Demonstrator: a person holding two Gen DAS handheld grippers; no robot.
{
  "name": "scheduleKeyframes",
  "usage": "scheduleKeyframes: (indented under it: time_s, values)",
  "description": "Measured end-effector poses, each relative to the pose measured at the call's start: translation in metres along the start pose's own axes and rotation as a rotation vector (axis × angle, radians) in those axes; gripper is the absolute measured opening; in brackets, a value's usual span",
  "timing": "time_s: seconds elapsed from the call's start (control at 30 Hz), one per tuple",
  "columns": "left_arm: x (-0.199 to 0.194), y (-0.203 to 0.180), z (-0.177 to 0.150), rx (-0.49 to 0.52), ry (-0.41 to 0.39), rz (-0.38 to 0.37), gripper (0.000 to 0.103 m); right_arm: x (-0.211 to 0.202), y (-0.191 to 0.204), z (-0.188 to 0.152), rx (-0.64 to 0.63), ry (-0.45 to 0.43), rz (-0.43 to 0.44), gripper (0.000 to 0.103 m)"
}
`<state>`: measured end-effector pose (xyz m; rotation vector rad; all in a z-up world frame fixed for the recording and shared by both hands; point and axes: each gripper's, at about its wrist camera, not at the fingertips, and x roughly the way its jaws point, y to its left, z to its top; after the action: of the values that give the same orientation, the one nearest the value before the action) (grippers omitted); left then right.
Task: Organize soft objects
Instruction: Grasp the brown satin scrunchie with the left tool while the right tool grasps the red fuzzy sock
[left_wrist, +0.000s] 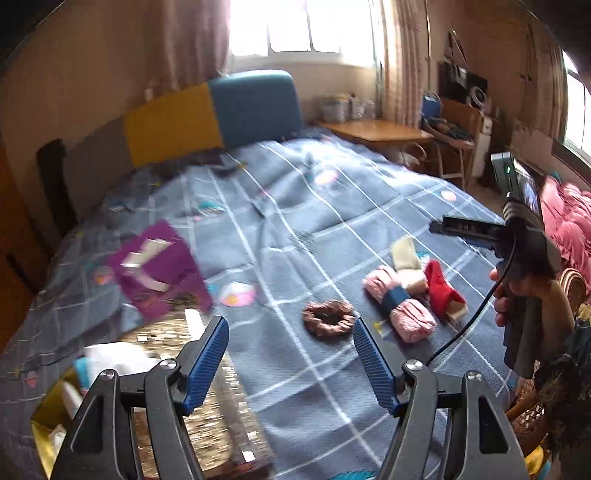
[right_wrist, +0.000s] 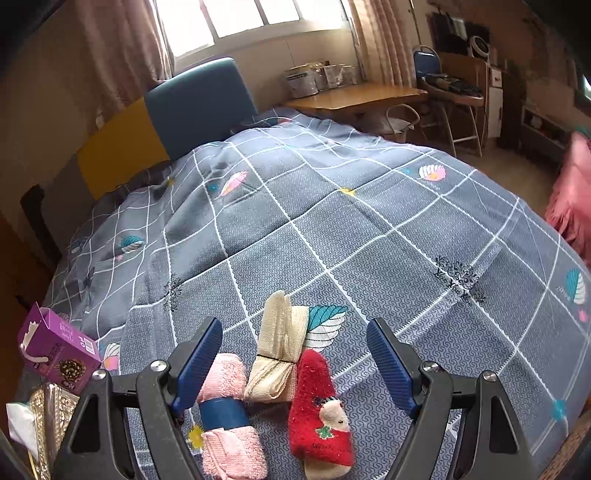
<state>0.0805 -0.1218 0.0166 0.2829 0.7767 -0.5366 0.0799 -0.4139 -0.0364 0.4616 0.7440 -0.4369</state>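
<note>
Spread across the bed, a grey checked quilt (right_wrist: 369, 229) carries every item, and nearest the right wrist camera the right gripper (right_wrist: 295, 354) tilts steeply down with its blue pads wide apart and empty, hovering over three rolled pieces. Between its fingers lie a pink towel roll (right_wrist: 225, 413) with a blue band, a red sock (right_wrist: 317, 410) and a beige stocking bundle (right_wrist: 280, 354), long axes running away from the camera, fanned slightly. Further left, the left gripper (left_wrist: 291, 350) gapes empty above a brown scrunchie (left_wrist: 328, 317), a purple box (left_wrist: 159, 269) beyond.
</note>
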Motion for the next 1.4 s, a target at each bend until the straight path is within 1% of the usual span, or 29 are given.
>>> scheduleKeyframes:
  time_s: [0.07,0.1,0.13,0.17,0.23,0.4,0.53,0.67,0.73,0.77,0.8,0.83,0.93,1.0,1.1,1.17,1.23,1.3,1.4]
  values:
    - [0.026,-0.012,0.001,0.002,0.054,-0.031,0.071,-0.001,-0.001,0.001,0.007,-0.003,0.011,0.081]
    - [0.038,-0.017,0.0,0.012,0.079,-0.04,0.069,-0.002,-0.001,0.001,0.01,-0.005,0.015,0.081]
    - [0.052,-0.021,-0.001,0.006,0.113,-0.067,0.067,-0.003,-0.002,0.001,0.014,-0.005,0.019,0.081]
    - [0.066,-0.022,-0.002,-0.026,0.151,-0.101,0.067,-0.003,-0.002,0.001,0.017,-0.004,0.024,0.081]
    - [0.09,-0.024,-0.004,-0.076,0.205,-0.125,0.067,-0.002,-0.003,0.001,0.027,0.003,0.036,0.081]
    - [0.132,-0.031,-0.005,-0.12,0.247,-0.112,0.067,0.0,-0.005,0.002,0.053,0.02,0.076,0.081]
    - [0.163,-0.035,-0.001,-0.09,0.28,-0.068,0.07,0.001,-0.008,0.002,0.077,0.031,0.108,0.082]
    - [0.184,-0.031,-0.001,-0.096,0.299,-0.035,0.07,0.001,-0.01,0.003,0.09,0.032,0.126,0.082]
    - [0.188,-0.028,-0.002,-0.108,0.298,-0.035,0.069,0.001,-0.01,0.003,0.096,0.035,0.133,0.082]
    - [0.189,-0.026,-0.003,-0.128,0.297,-0.06,0.064,0.001,-0.01,0.003,0.098,0.036,0.137,0.082]
    - [0.189,-0.024,-0.005,-0.143,0.29,-0.077,0.049,0.001,-0.011,0.004,0.1,0.034,0.141,0.082]
    - [0.187,-0.025,-0.006,-0.136,0.275,-0.065,0.036,0.002,-0.011,0.004,0.104,0.033,0.142,0.082]
    - [0.182,-0.027,-0.009,-0.125,0.261,-0.101,0.024,0.003,-0.017,0.005,0.137,0.037,0.16,0.082]
    - [0.18,-0.029,-0.012,-0.111,0.252,-0.102,0.024,0.001,-0.026,0.006,0.178,0.019,0.144,0.081]
    - [0.179,-0.034,-0.016,-0.066,0.239,-0.093,0.024,-0.004,-0.042,0.008,0.251,-0.012,0.128,0.076]
    - [0.179,-0.034,-0.017,-0.058,0.241,-0.095,0.024,-0.003,-0.047,0.008,0.27,0.002,0.126,0.072]
    - [0.181,-0.036,-0.016,-0.05,0.246,-0.089,0.024,0.005,-0.044,0.007,0.24,0.052,0.087,0.064]
    - [0.184,-0.037,-0.014,-0.05,0.254,-0.081,0.024,0.017,-0.038,0.003,0.189,0.133,0.043,0.062]
    - [0.186,-0.034,-0.013,-0.081,0.261,-0.089,0.024,0.034,-0.03,-0.004,0.132,0.242,0.033,0.062]
